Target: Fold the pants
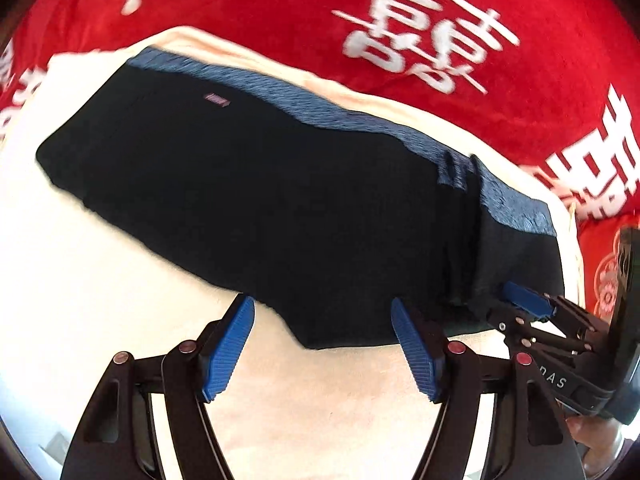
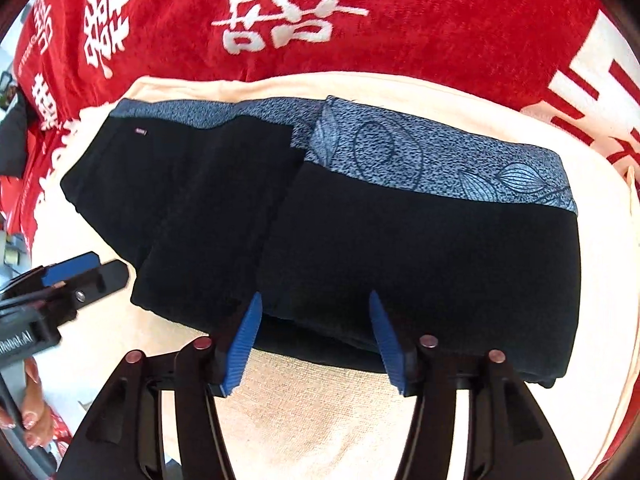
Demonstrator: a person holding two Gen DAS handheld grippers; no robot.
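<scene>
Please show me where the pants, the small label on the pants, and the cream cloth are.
pants (image 2: 400, 248): right wrist view, black folded part.
small label (image 1: 218, 101): left wrist view, its middle.
cream cloth (image 1: 100, 280): left wrist view, bare part beside the pants.

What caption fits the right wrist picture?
Open right gripper at the near edge of folded black pants on a cream towel.

The pants (image 2: 360, 248) are matt black cloth with a speckled blue printed band, lying on a pale, soft-napped cloth (image 2: 320, 432) over a plush red blanket (image 2: 420, 28), while both grippers' matt black plastic arms carry ribbed blue pads (image 1: 224, 352).
</scene>
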